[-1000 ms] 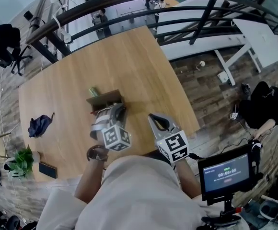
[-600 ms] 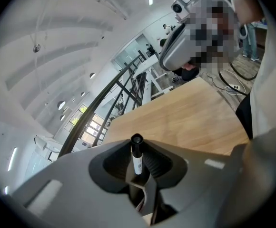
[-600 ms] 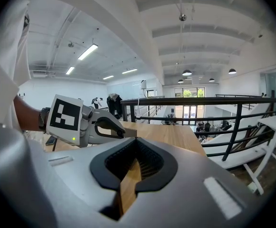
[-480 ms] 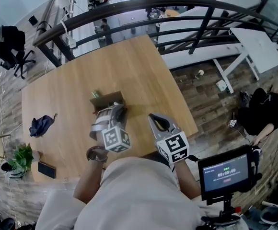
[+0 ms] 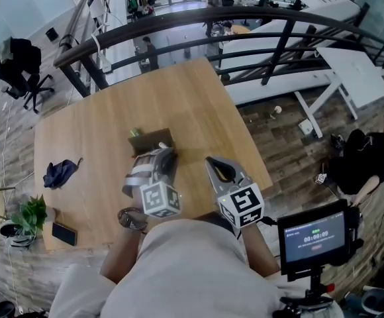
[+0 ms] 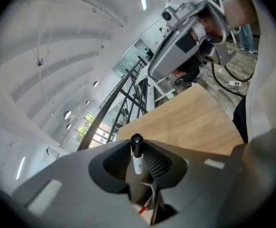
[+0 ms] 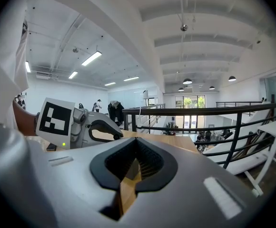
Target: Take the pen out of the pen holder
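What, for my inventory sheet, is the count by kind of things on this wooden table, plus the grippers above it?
Pen, in the left gripper: 1
Pen holder: 1
Dark cloth: 1
Phone: 1
Grippers: 2, the left gripper and the right gripper
Total: 6
Not counted: a green tip and a red tip at the holder, too small to name.
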Demonstrator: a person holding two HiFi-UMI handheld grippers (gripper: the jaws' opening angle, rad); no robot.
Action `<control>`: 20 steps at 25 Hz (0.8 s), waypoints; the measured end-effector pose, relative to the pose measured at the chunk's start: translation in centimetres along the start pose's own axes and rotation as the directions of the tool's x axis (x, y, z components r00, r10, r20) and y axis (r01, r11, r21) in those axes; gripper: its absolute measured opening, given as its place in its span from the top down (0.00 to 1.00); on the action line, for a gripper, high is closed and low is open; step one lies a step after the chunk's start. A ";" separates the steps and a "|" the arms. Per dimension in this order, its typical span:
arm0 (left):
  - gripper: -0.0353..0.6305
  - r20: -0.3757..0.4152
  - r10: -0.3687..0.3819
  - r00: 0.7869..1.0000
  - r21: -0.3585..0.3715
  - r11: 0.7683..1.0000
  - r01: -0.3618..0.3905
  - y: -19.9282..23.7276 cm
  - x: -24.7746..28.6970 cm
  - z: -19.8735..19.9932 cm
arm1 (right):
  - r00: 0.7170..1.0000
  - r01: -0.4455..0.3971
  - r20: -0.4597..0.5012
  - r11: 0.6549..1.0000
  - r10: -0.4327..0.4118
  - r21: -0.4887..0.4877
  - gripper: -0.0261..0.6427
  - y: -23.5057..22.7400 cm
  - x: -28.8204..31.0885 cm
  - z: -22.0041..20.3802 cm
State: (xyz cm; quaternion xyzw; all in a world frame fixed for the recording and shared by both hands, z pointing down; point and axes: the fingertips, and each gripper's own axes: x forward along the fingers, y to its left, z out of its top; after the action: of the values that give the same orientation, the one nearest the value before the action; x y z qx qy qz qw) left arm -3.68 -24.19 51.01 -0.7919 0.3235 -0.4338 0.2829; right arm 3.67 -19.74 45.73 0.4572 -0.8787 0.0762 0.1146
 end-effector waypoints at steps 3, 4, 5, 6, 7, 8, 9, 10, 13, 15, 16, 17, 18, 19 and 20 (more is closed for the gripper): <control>0.83 0.015 0.017 1.000 0.017 1.000 -0.017 0.7 -1.3 0.8 | 1.000 -0.003 0.027 1.000 0.003 -0.014 0.96 0.2 -0.5 1.3; 0.83 0.022 0.026 0.999 0.017 1.000 -0.026 1.0 -1.8 1.1 | 0.999 0.000 0.036 1.000 0.001 -0.019 0.96 0.3 -0.7 1.7; 0.83 0.031 0.035 0.999 0.014 0.999 -0.036 1.2 -2.3 1.4 | 0.999 0.003 0.044 1.000 -0.002 -0.024 0.96 0.4 -1.0 2.0; 0.83 0.040 0.045 0.998 0.010 0.999 -0.046 1.5 -2.8 1.8 | 0.999 0.004 0.052 1.000 -0.003 -0.030 0.96 0.5 -1.2 2.3; 0.83 0.049 0.056 0.997 0.008 0.998 -0.057 1.8 -3.3 2.2 | 0.998 0.002 0.057 0.999 0.001 -0.038 0.96 0.6 -1.4 2.6; 0.83 0.055 0.067 0.996 0.011 0.998 -0.068 2.0 -3.8 2.6 | 0.998 -0.006 0.061 0.999 0.009 -0.049 0.96 0.9 -1.6 2.9; 0.83 0.058 0.077 0.995 0.014 0.997 -0.078 2.2 -4.2 2.9 | 0.998 -0.016 0.061 0.998 0.020 -0.061 0.96 1.1 -1.8 3.1; 0.83 0.060 0.085 0.995 0.018 0.996 -0.087 2.3 -4.5 3.2 | 0.998 -0.026 0.061 0.997 0.031 -0.074 0.96 1.3 -2.0 3.4; 0.83 0.057 0.100 0.993 0.032 0.994 -0.102 2.3 -5.0 3.3 | 0.997 -0.046 0.064 0.994 0.053 -0.102 0.96 2.0 -2.2 3.9; 0.83 0.048 0.107 0.993 0.047 0.993 -0.110 2.3 -5.3 3.2 | 0.996 -0.045 0.070 0.993 0.053 -0.111 0.96 2.3 -2.2 4.2; 0.83 0.044 0.111 0.993 0.049 0.992 -0.113 2.2 -5.4 3.1 | 0.996 -0.042 0.071 0.993 0.050 -0.112 0.96 2.3 -2.2 4.2; 0.83 0.042 0.114 0.993 0.048 0.992 -0.116 2.2 -5.6 3.2 | 0.997 -0.037 0.069 0.993 0.045 -0.112 0.96 2.3 -2.2 4.2; 0.83 0.042 0.118 0.992 0.047 0.992 -0.120 2.1 -5.8 3.3 | 0.997 -0.033 0.066 0.993 0.040 -0.110 0.96 2.2 -2.3 4.2; 0.83 0.041 0.122 0.992 0.049 0.991 -0.124 2.1 -5.9 3.4 | 0.997 -0.029 0.063 0.994 0.036 -0.108 0.96 2.2 -2.3 4.2; 0.83 0.039 0.124 0.991 0.056 0.990 -0.126 2.0 -6.1 3.4 | 0.998 -0.025 0.058 0.994 0.031 -0.105 0.96 2.1 -2.3 4.1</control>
State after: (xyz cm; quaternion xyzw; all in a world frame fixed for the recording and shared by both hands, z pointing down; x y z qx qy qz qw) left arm -3.78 -20.26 44.83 -0.7689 0.3549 -0.4105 0.3382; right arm 2.68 -17.71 41.09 0.4404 -0.8907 0.0184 0.1110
